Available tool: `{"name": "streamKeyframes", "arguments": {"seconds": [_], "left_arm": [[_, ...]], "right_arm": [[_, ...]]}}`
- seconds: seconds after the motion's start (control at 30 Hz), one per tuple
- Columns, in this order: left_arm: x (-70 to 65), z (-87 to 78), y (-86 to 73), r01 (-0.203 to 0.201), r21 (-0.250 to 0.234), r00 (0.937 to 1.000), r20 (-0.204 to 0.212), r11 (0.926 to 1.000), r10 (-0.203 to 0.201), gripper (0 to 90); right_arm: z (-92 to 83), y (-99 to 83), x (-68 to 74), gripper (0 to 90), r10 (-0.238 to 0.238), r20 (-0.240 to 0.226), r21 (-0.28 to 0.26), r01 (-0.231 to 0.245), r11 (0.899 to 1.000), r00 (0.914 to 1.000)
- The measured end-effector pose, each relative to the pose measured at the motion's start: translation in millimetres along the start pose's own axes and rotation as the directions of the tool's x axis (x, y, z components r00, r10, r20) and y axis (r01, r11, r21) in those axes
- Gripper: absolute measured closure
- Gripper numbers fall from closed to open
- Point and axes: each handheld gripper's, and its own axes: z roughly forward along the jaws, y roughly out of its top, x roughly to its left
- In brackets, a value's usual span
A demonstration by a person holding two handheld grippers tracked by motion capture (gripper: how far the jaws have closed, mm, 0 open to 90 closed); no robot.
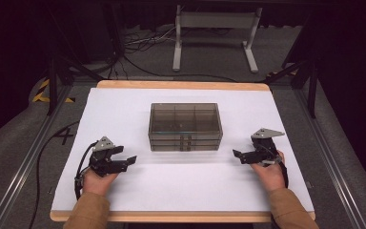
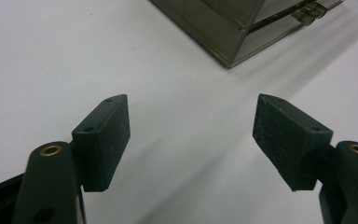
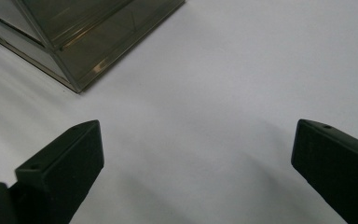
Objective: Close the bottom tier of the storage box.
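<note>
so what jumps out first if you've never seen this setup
The smoky see-through drawer box sits alone mid-table on the white sheet, small front handles facing the person. Flanking it near the front edge, the left hand-held gripper and right hand-held gripper point inward at it, jaws open with nothing between them.

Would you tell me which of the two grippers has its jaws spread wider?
The right gripper: in its own view its jaws stand farther apart than the left gripper's; nothing lies between either pair.
</note>
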Motion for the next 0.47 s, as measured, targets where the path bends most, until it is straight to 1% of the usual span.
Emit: {"name": "streamKeyframes", "arguments": {"seconds": [0.07, 0.13, 0.2, 0.33, 0.47], "left_arm": [[0.0, 0.1, -0.1, -0.001, 0.0, 1.0, 0.002, 1.0, 0.001, 28.2], [0.1, 0.4, -0.2, -0.001, 0.0, 1.0, 0.002, 1.0, 0.001, 28.2], [0.1, 0.8, -0.4, -0.003, 0.002, 1.0, 0.002, 1.0, 0.003, 28.2], [-0.1, 1.0, -0.3, -0.005, 0.003, 1.0, 0.001, 1.0, 0.005, 28.2], [0.2, 1.4, -0.5, -0.003, 0.004, 1.0, 0.002, 1.0, 0.003, 28.1]], "right_arm": [[1.5, -0.6, 0.7, 2.4, 0.0, -0.003, 0.003, 0.0, 1.0, 1.0], [3.7, -1.9, 0.6, 1.2, 0.0, 0.002, 0.016, 0.0, 1.0, 1.0], [5.8, -2.5, 0.5, 0.9, 0.003, -0.006, 0.03, -0.003, 1.0, 1.0], [9.4, -3.1, 1.8, 0.5, -0.006, -0.003, 0.057, 0.006, 0.998, 1.0], [9.8, -3.0, 2.4, 0.5, -0.012, -0.002, 0.057, 0.012, 0.998, 0.9999]]}}
